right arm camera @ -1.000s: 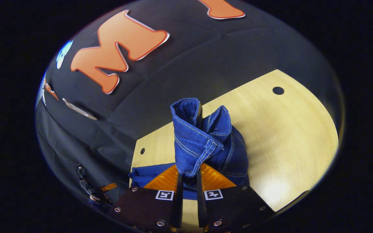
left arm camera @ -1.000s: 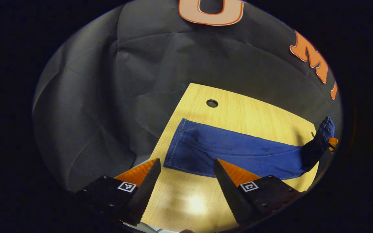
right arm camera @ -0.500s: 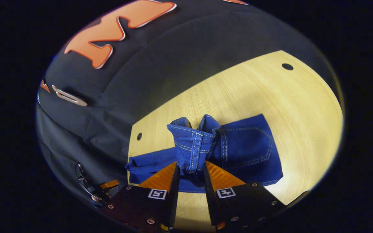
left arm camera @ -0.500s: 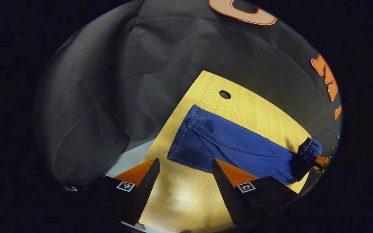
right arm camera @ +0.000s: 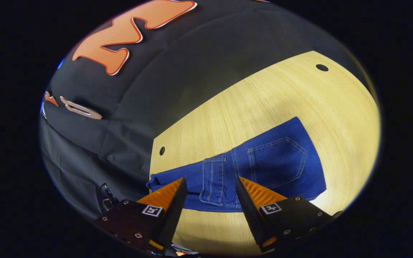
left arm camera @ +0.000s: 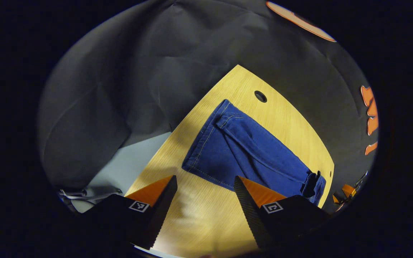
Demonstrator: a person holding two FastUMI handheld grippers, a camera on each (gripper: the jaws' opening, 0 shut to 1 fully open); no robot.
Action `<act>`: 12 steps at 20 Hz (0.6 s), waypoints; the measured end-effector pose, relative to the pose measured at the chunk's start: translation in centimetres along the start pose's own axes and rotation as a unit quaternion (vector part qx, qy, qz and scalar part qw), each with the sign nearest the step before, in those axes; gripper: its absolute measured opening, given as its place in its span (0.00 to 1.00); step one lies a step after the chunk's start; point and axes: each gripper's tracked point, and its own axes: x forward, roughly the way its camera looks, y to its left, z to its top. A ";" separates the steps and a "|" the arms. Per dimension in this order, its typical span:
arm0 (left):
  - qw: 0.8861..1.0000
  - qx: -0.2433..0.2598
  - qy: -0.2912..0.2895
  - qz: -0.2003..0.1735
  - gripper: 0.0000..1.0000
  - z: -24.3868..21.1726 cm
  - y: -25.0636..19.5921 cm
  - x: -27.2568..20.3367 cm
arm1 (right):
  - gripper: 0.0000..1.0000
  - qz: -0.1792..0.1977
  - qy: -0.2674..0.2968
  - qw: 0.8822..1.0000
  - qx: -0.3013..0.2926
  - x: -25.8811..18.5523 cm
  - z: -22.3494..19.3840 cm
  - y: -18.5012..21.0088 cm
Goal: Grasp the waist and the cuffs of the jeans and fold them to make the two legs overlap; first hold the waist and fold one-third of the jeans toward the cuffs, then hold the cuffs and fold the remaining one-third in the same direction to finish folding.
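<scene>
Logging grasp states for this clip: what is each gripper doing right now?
Left gripper: open, holding nothing, short of the jeans.
Right gripper: open, holding nothing, the waist end lying on the table.

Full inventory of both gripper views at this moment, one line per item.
jeans: 1, blue denim, lying on the table, waist end with back pocket folded over the legs, cuff end toward the far table edge in the left gripper view.
table: 1, light wood, under the jeans; dark round holes in its top.
booth wall: 1, black cloth, behind the table.
floor patch: 1, pale grey, beside the table in the left gripper view.
left gripper: 1, black with orange, jaws open, above bare table near the cuffs.
right gripper: 1, black with orange, jaws open, at the folded waist end, holding nothing.
</scene>
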 end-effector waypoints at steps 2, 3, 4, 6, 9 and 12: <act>0.999 -0.040 0.012 -0.016 0.98 0.0 -0.2 -0.1 | 0.88 -0.009 -0.017 1.000 -0.002 -1.2 1.3 -0.5; 0.998 -0.062 0.018 -0.025 0.98 0.0 -0.1 -0.2 | 0.90 -0.012 -0.026 1.000 -0.003 -1.8 1.9 -0.6; 0.996 -0.082 0.027 -0.029 0.98 0.0 0.0 -0.3 | 0.91 -0.015 -0.033 0.999 -0.003 -2.4 2.5 -0.9; 0.992 -0.115 0.020 -0.049 0.98 0.4 -0.2 -1.0 | 0.92 -0.020 -0.045 0.999 0.001 -3.4 3.3 -1.1; 0.988 -0.134 0.006 -0.075 0.97 1.7 0.2 -0.7 | 0.92 -0.021 -0.058 0.998 0.008 -4.5 4.0 -1.2; 0.984 -0.127 0.007 -0.124 0.95 2.3 -1.9 -0.9 | 0.92 -0.021 -0.059 0.998 0.010 -5.1 3.7 -1.2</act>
